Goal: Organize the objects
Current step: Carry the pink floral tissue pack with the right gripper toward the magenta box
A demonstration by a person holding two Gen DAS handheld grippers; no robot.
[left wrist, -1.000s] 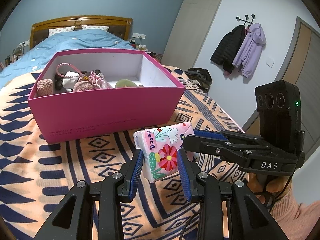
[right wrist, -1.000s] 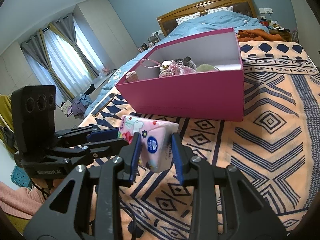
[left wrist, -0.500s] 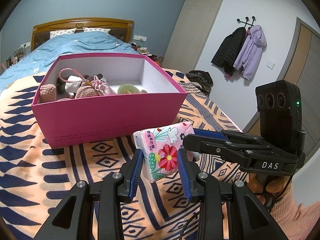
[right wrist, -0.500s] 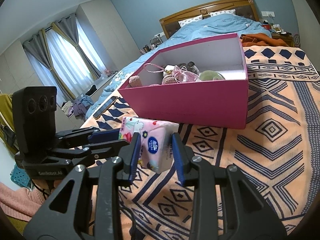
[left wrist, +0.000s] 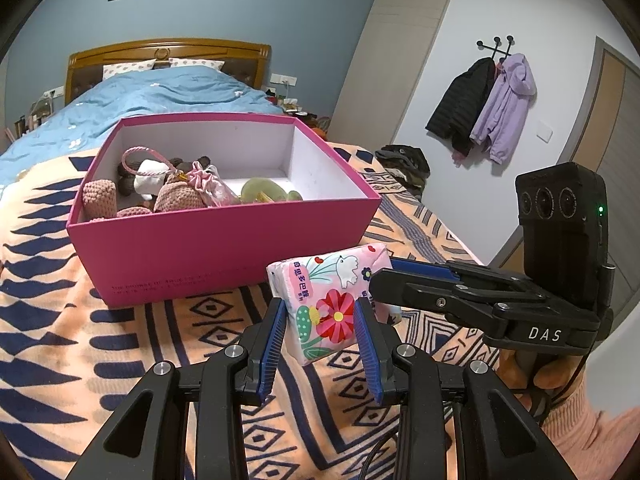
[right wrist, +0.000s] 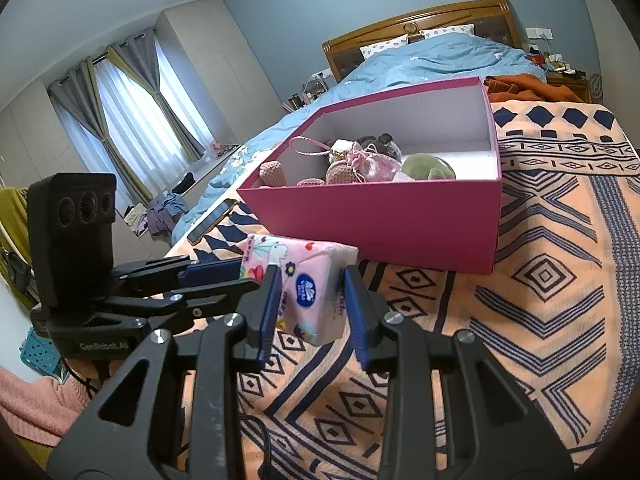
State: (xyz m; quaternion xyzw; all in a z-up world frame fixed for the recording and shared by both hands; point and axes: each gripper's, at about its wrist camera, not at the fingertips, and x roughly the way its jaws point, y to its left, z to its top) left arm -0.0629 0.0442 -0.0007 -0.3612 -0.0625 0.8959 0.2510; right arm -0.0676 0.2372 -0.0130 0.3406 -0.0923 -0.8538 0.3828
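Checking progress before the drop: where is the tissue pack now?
The tissue pack is held between both tongs above the patterned blanket, just in front of the pink box, not yet inside.

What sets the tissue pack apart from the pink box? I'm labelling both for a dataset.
The tissue pack is small, soft and sealed, printed with flowers and a bird; the box is large, rigid, plain magenta and open-topped with toys inside. The pack is held up between the left gripper and right gripper; the box rests on the blanket. Both are pink.
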